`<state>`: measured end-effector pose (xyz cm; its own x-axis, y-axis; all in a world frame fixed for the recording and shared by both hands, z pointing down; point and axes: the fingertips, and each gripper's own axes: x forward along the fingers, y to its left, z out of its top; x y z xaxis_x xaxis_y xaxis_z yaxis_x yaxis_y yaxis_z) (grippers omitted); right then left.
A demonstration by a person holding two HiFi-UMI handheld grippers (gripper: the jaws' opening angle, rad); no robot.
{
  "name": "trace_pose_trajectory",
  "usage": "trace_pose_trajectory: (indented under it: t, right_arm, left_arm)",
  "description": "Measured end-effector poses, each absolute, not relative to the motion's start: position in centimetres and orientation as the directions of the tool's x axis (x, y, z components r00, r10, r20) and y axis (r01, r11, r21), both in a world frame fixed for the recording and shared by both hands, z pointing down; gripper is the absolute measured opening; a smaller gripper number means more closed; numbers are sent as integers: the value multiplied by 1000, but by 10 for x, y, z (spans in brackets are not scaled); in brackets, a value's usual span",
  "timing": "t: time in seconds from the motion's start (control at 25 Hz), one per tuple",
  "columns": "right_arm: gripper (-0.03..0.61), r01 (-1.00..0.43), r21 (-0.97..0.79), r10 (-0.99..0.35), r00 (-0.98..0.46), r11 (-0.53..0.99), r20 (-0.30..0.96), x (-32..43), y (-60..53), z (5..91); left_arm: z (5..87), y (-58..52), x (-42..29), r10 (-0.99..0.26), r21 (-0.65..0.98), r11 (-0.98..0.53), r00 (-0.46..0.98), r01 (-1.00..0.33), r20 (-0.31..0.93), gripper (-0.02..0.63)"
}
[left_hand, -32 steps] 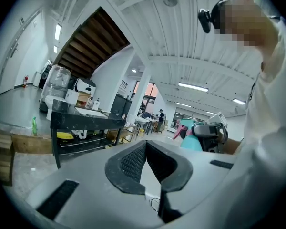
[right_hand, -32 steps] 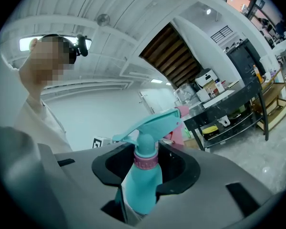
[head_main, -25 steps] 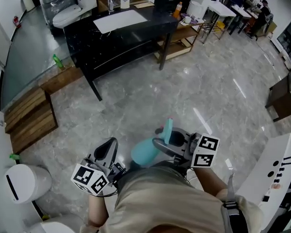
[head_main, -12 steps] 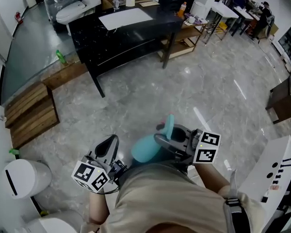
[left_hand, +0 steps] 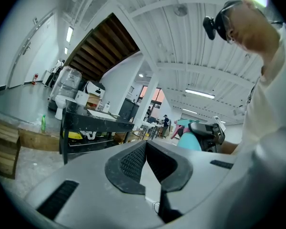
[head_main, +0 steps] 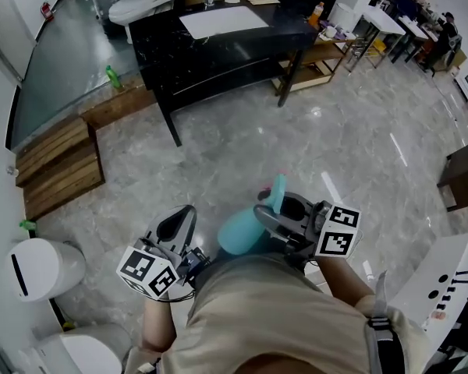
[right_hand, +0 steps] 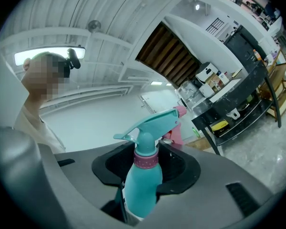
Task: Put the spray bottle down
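Observation:
A teal spray bottle [head_main: 238, 237] with a pink-tipped nozzle is held out in front of the person's body, above the grey stone floor. My right gripper [head_main: 276, 213] is shut on it. In the right gripper view the bottle [right_hand: 142, 181] stands upright between the dark pads, gripped at its shoulder, trigger head on top. My left gripper [head_main: 179, 223] is held to the left of the bottle, apart from it. Its pads meet at the tips in the left gripper view [left_hand: 144, 145], with nothing between them. The bottle [left_hand: 190, 140] shows there at the right.
A black table [head_main: 242, 41] with a white sheet [head_main: 222, 20] and small bottles stands ahead across the floor. Wooden pallets [head_main: 58, 166] and a green bottle [head_main: 111, 76] lie at the left. A white bin [head_main: 43, 268] is near left, and a white panel [head_main: 441, 287] near right.
The table and pallets have slid lower and rightward in the head view as the person shifts. Both grippers keep their places before the body, and the bottle stays gripped.

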<state>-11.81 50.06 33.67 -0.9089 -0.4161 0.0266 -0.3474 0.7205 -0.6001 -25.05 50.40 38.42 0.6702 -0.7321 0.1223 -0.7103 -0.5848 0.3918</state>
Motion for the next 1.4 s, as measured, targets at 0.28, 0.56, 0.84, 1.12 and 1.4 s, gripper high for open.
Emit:
trace_pose_trajectory:
  t: [0.28,0.56,0.84,1.12,1.4]
  right_arm:
    - [161,-336,-633,-396,-917,697,50,-112,475,350]
    - [161,-349,-596,-390,-919,723,64,-97,440,352]
    - [160,-322,-608,-393,-919,726,17,-75,400,348]
    - [160,-301,-629,-381,-925,717,8,-43,366,344]
    - [160,-257,-648,-347,-938,717,-12,-11,333,345]
  left_arm:
    - [389,483,-240,-740,390,-561,653,-730,160,11]
    - [380,441,-218,-739,352,-570,650,-743,176,11]
    - [372,400,-189,-723,294,-594,657,-749,213,11]
    - [367,368,-159,-728,306,-578,648,-756,224,11]
    - [364,341,-128,-743,295,-548,618,-783,257,11]
